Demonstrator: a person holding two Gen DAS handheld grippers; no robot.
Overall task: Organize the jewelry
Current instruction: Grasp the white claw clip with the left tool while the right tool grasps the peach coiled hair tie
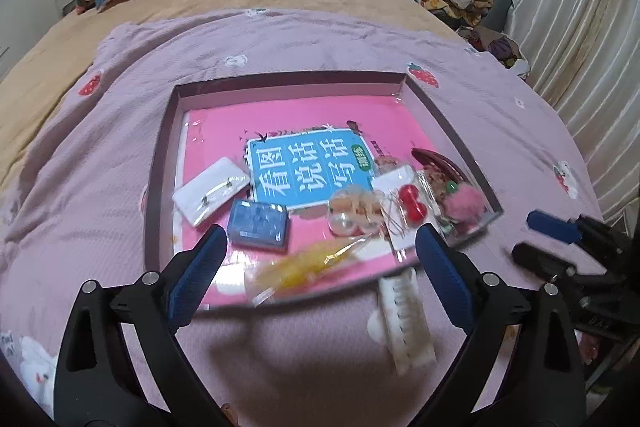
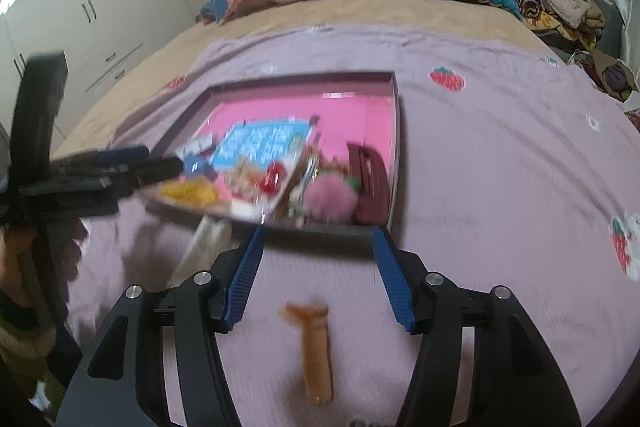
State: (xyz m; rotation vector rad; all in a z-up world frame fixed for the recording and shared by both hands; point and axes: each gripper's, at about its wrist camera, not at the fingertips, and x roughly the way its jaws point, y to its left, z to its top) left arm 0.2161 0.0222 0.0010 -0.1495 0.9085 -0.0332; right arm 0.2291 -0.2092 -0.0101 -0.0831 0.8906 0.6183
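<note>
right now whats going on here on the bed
A person holds a gripper in each hand over a bed, sorting jewelry and hair accessories. Both are open and hold nothing. The left gripper hovers at the near edge of a shallow box holding a blue case, a pink pompom and packets. The right gripper hovers over an orange clip on the blanket. A white clip also lies outside the box.

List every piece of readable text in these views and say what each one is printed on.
"看图说话写话": large white characters on the blue book cover in the tray.
"训练": green oval badge on the same cover.
Print on the small blue box: too blurred to read.
Right wrist view: the cover is too blurred to read.
</note>
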